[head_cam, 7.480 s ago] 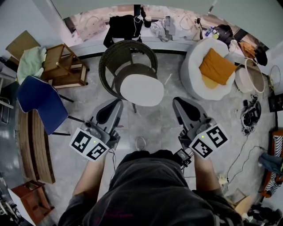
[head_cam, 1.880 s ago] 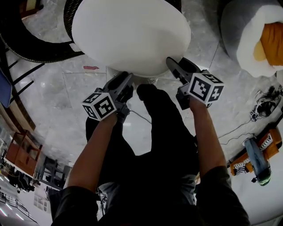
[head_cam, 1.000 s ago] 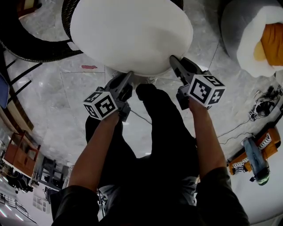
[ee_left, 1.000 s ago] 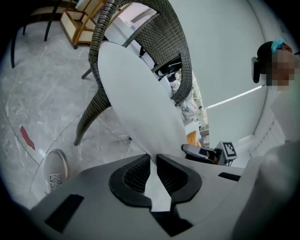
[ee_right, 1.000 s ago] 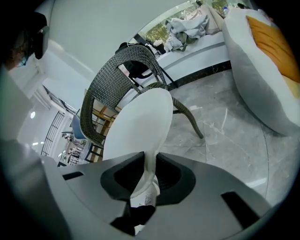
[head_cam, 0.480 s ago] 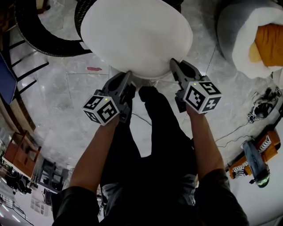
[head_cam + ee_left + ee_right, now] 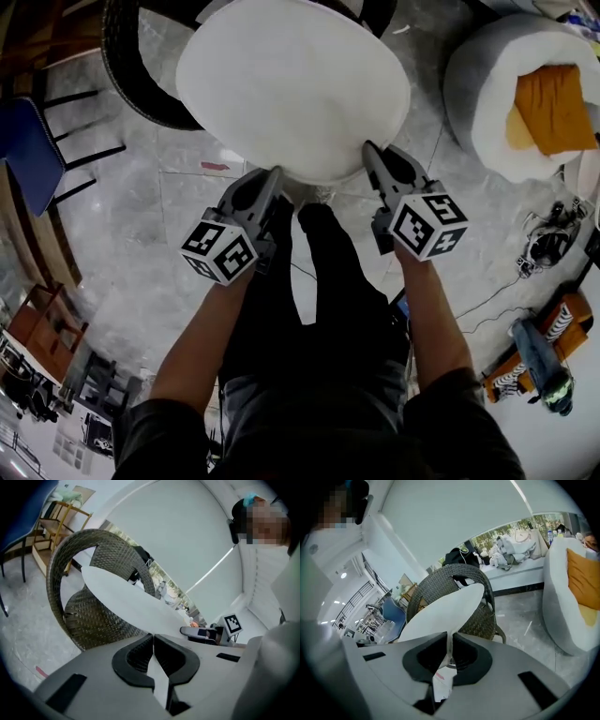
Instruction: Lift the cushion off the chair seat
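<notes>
Ahead of the left gripper and right gripper the white oval cushion and dark woven wicker chair block passage, the person's dark-trousered legs fill the space between them, and grey tiled floor lies open to either outer side.

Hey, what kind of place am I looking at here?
Likely an indoor lounge or a furniture-filled studio: a wicker chair with a white cushion, a round padded seat holding an orange pillow, and a polished stone-tile floor with loose cables.
</notes>
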Available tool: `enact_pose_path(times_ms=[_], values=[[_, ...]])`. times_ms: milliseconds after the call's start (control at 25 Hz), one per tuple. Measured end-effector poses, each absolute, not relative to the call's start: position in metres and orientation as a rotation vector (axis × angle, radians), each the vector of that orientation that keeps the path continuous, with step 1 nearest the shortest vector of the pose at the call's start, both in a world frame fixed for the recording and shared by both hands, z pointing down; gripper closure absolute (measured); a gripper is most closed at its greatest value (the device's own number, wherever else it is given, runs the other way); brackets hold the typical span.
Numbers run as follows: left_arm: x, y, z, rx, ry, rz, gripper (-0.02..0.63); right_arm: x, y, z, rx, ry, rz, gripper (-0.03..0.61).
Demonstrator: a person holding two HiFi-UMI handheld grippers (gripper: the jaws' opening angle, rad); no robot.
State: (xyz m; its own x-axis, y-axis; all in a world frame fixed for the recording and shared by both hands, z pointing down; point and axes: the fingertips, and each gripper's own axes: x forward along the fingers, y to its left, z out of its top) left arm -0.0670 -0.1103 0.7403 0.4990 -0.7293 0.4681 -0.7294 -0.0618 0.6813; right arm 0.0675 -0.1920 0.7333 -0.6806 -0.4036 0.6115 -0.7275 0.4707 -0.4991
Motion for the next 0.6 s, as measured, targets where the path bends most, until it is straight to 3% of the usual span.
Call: enact_pose_path(times_ms=[600], values=[[-0.080, -0.179, 0.541, 2.003, -1.348, -0.044, 0.597, 0.062, -0.246, 0.537, 1.050, -2.532, 0.962, 0.548]])
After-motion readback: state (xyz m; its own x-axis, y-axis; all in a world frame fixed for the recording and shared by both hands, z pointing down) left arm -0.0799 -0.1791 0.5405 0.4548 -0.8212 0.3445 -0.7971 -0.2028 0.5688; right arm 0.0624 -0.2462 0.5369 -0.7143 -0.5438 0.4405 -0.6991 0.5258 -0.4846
